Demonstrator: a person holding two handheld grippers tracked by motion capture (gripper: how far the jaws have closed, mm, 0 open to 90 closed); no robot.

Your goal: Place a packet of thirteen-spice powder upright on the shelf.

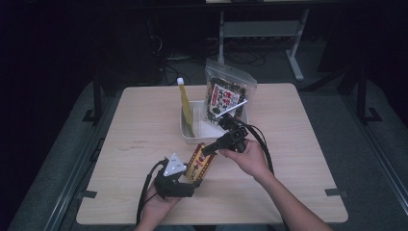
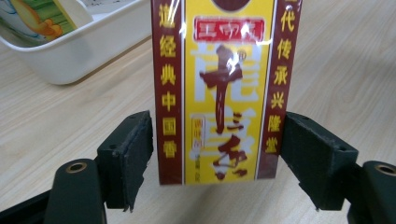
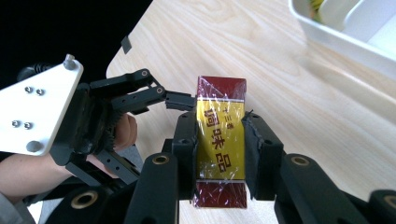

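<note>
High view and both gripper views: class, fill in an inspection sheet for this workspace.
Surface: pale wooden table, no spills seen.
Job's things: red-and-yellow box, wrapped in clear film.
Clutter: white tray holding a yellow packet and a clear seaweed bag.
Grippers: right tongs clamp the box's sides; left tongs stand open around it, pads apart from it.
Cables: black cable trails from the right tongs; more lie on the floor.
Surroundings: dark room, desk legs behind.
</note>
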